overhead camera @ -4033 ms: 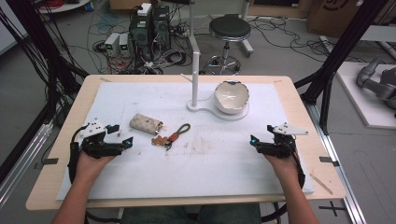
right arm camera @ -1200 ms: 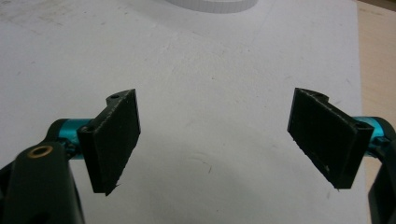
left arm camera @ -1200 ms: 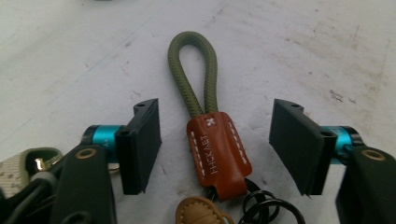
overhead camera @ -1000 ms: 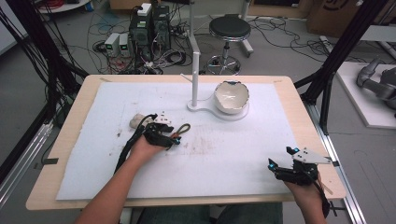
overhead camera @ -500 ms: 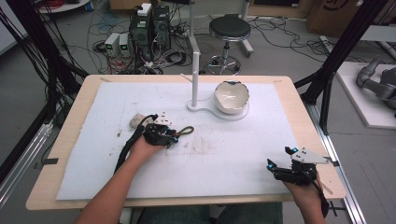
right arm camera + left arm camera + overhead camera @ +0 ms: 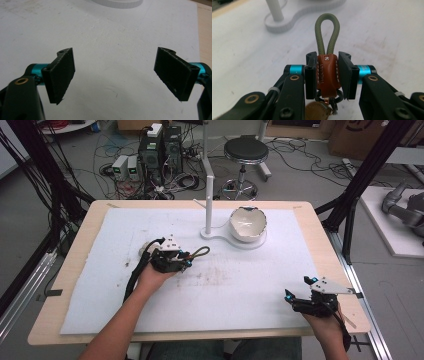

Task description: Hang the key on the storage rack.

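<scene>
From above, my left claw [image 6: 184, 261] sits left of centre on the white-covered surface [image 6: 240, 290], closed around the key fob [image 6: 192, 257]. The fob's olive cord loop [image 6: 201, 251] sticks out past the jaws, pointing away from me and to the right, toward the white bowl [image 6: 247, 224] on its stand base [image 6: 215, 234]. A pale object [image 6: 145, 250] peeks out just behind my hand. My right claw [image 6: 300, 292] rests near the surface's front right corner, well apart from everything.

Along my left claw [image 6: 327, 73], the jaws pinch the brown leather tab [image 6: 327, 75] on both sides. Its long axis runs straight ahead, in line with the jaws. The tab has pale stitching, a small cross stitch at the top and stamped lettering too small to read. The cord loop rises beyond it; a metal ring [image 6: 329, 96] hangs below.

Along my right claw [image 6: 116, 75], the jaws stand wide apart with nothing between them, above bare white covering.
</scene>
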Demonstrator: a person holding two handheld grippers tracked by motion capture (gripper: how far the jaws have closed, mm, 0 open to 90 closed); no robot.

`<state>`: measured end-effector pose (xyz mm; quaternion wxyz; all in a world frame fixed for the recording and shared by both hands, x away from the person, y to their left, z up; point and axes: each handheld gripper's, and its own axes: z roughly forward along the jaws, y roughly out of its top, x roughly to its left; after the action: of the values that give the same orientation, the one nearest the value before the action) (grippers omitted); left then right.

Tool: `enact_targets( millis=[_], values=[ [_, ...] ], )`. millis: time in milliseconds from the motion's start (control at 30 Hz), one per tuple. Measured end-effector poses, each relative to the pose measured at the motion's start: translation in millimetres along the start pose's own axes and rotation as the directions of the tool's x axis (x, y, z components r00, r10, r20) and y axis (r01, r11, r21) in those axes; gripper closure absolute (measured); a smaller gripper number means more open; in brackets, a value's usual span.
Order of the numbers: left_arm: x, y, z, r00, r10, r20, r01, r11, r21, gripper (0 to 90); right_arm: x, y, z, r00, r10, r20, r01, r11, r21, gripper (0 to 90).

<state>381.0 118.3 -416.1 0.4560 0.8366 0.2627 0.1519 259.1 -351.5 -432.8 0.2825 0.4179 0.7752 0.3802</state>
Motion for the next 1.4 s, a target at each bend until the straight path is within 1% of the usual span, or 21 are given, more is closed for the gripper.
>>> enact_targets(
  millis=[33,67,133,200,267,367,400,467,533,567,600,633,733,800,933,967,1000,1067,1167,1233,1400],
  values=[
    [-1.9,4.6,-3.7,1.0,-0.002,0.001,0.002,0.9994,-0.033,69.1,0.1,0.0,0.1,1.0,0.001,-0.001,-0.001,1.0,0.002,17.2],
    [-1.9,4.6,-3.7,1.0,-0.002,0.001,0.002,0.9994,-0.033,69.2,0.3,0.0,0.4,1.0,0.002,0.001,-0.002,1.0,0.003,17.2],
    [-2.1,10.5,-7.8,0.9999,-0.015,0.004,0.015,0.9978,-0.064,69.2,0.3,0.0,0.7,1.0,0.001,0.001,-0.001,1.0,0.004,17.3],
    [-1.8,16.6,-12.5,0.9999,-0.013,-0.006,0.013,0.9947,-0.102,69.2,0.4,0.3,1.6,1.0,-0.001,0.001,0.001,1.0,0.003,17.2],
    [-0.6,22.4,-16.5,0.9998,-0.018,-0.012,0.016,0.9922,-0.124,69.2,1.0,1.0,2.7,1.0,0.0,-0.002,0.0,1.0,0.006,17.2],
    [2.0,30.1,-22.1,0.999,-0.021,-0.04,0.015,0.989,-0.147,69.2,2.4,3.5,5.4,0.9999,-0.015,-0.007,0.015,1.0,0.001,17.2],
    [2.8,32.6,-23.8,0.9985,-0.029,-0.047,0.021,0.9868,-0.161,69.2,2.4,3.5,5.4,0.9999,-0.015,-0.007,0.015,1.0,0.001,17.2],
    [4.8,37.5,-27.9,0.9978,-0.021,-0.062,0.011,0.986,-0.167,69.2,3.6,5.0,7.3,0.9998,-0.015,-0.014,0.015,1.0,0.001,17.3],
    [6.1,43.9,-33.0,0.9964,-0.026,-0.08,0.01,0.9807,-0.195,69.2,3.8,5.6,8.7,0.9998,-0.015,-0.016,0.015,1.0,0.001,17.2],
    [7.3,47.4,-36.0,0.9953,-0.018,-0.095,-0.001,0.9807,-0.195,69.2,3.5,6.2,9.7,0.9997,-0.019,-0.018,0.019,1.0,0.002,17.2],
    [8.1,50.9,-39.0,0.9927,-0.015,-0.119,-0.009,0.9789,-0.204,69.3,4.0,7.5,12.1,0.9996,-0.017,-0.024,0.017,1.0,0.002,17.3],
    [9.6,55.0,-41.6,0.9921,-0.021,-0.124,-0.006,0.977,-0.213,69.2,4.2,8.2,13.1,0.9995,-0.022,-0.023,0.022,1.0,0.001,17.3],
    [12.3,69.3,-50.3,0.989,-0.002,-0.148,-0.032,0.9743,-0.223,69.2,5.4,9.6,15.1,0.9993,-0.025,-0.029,0.025,1.0,0.002,17.2],
    [12.7,79.4,-54.0,0.988,0.009,-0.154,-0.045,0.9709,-0.235,69.2,6.6,11.5,17.4,0.9989,-0.032,-0.035,0.032,0.999,0.002,17.2],
    [13.4,95.8,-57.0,0.9839,0.026,-0.177,-0.07,0.9671,-0.245,69.2,7.9,13.1,19.7,0.9986,-0.037,-0.038,0.037,0.999,0.0,17.2],
    [14.1,98.5,-56.8,0.9829,0.024,-0.182,-0.07,0.9654,-0.251,69.2,8.2,13.6,20.4,0.9985,-0.039,-0.039,0.039,0.999,0.0,17.2],
    [15.0,101.2,-56.3,0.9833,0.02,-0.181,-0.065,0.9657,-0.251,69.2,8.7,14.0,21.1,0.9984,-0.037,-0.043,0.037,0.999,0.003,17.2],
    [15.8,106.6,-54.4,0.9816,0.023,-0.189,-0.07,0.9675,-0.243,69.2,8.8,14.7,22.1,0.9982,-0.039,-0.045,0.04,0.999,0.002,17.2],
    [15.9,113.9,-50.1,0.9808,0.029,-0.193,-0.076,0.9668,-0.244,69.2,8.4,15.5,22.5,0.9983,-0.038,-0.044,0.038,0.999,-0.001,17.2],
    [16.5,117.7,-46.5,0.9805,0.033,-0.194,-0.078,0.9697,-0.232,69.2,7.3,15.5,22.7,0.9984,-0.037,-0.044,0.037,0.999,-0.004,17.2],
    [17.1,121.4,-35.1,0.9766,0.038,-0.212,-0.082,0.9757,-0.203,69.2,5.9,15.0,22.9,0.9986,-0.029,-0.045,0.028,1.0,-0.002,17.2]
  ],
)
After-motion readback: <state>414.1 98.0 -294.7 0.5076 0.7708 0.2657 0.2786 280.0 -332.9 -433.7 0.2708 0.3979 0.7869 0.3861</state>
